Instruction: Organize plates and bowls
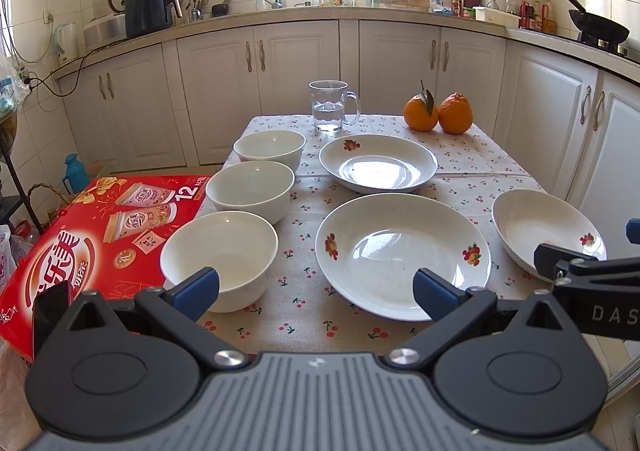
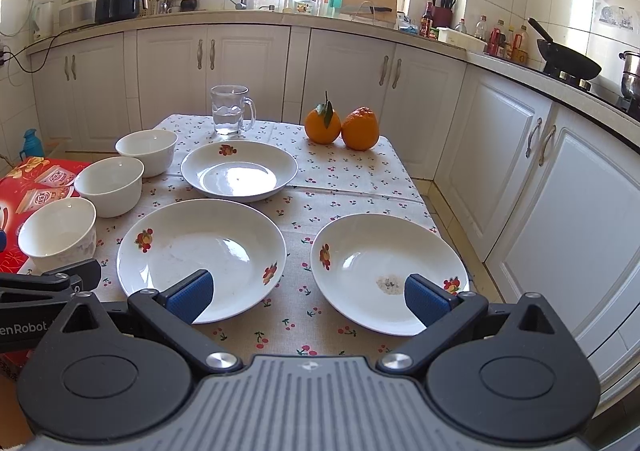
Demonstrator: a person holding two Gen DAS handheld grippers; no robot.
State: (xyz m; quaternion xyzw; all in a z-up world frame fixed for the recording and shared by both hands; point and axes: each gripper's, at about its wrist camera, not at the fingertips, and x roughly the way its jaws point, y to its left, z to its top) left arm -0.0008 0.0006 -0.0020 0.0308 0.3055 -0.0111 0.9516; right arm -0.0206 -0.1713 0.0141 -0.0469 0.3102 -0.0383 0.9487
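On the table [image 2: 352, 175], three bowls [image 1: 252, 190] line the left beside three plates [image 2: 202, 257], while left gripper [image 1: 316, 289] and right gripper [image 2: 308, 293] hover released, grasping nothing.

bowls: three plain white, upright, empty, in a row along the left edge – near [image 1: 219, 255], middle [image 1: 250, 189], far [image 1: 269, 148] | plates: three white, fruit-print, flat – far [image 1: 378, 163], near-centre [image 1: 402, 254], near-right [image 2: 389, 273] with a small residue patch
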